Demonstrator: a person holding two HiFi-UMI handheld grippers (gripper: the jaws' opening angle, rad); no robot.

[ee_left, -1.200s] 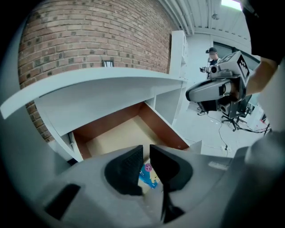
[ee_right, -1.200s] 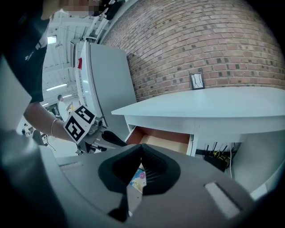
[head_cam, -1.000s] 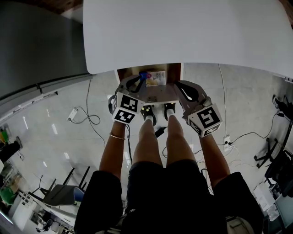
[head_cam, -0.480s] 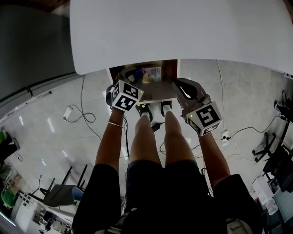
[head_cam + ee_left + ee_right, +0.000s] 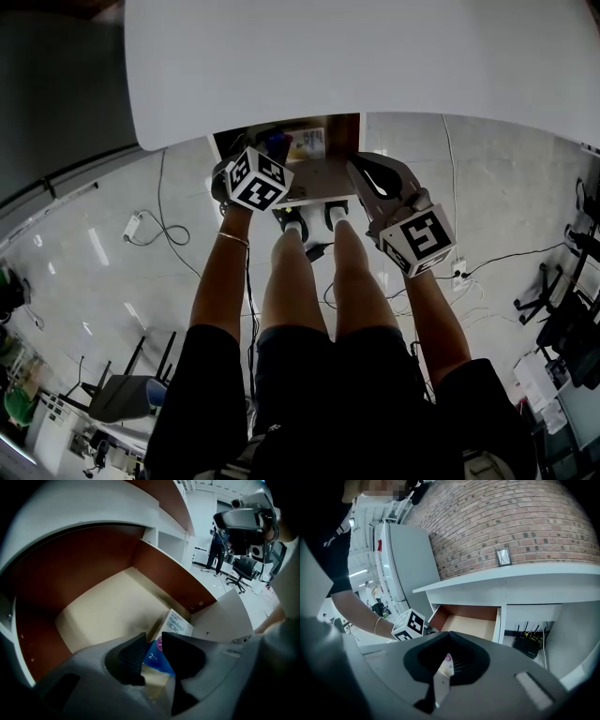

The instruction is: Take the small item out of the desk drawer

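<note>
My left gripper (image 5: 153,645) reaches into the open drawer (image 5: 93,616), its jaws spread and just now opening wider. The small blue packet (image 5: 154,660) shows in the gap, unpinched, on the drawer floor against a white bandage box (image 5: 177,623). My right gripper (image 5: 449,660) is pressed together on what looks like a thin pale slip (image 5: 440,677)

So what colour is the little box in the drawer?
The box is white and blue; the left gripper view shows it best.
</note>
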